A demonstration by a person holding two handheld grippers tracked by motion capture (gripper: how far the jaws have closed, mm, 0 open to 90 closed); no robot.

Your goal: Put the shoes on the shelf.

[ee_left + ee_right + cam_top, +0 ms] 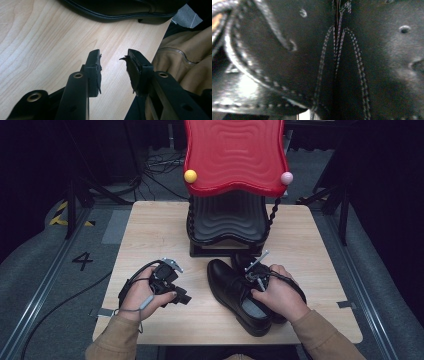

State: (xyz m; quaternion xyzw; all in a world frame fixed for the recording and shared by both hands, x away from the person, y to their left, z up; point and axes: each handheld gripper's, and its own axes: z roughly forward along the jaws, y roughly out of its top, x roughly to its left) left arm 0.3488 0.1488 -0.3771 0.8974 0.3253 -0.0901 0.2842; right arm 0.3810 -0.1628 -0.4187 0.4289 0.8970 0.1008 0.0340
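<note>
Reaching down into the pair of black dress shoes [235, 292] at the counter's [150, 235] near right, the right claw [256, 272] is the nearer; its grip cannot be told. The shoes run near-to-far. The left claw [113, 67] hangs part-open, empty, well left of them.

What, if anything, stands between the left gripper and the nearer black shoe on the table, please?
Nothing visible does. Between the left gripper and the black shoe lies only bare table; its jaws stand apart with nothing between them.
</note>
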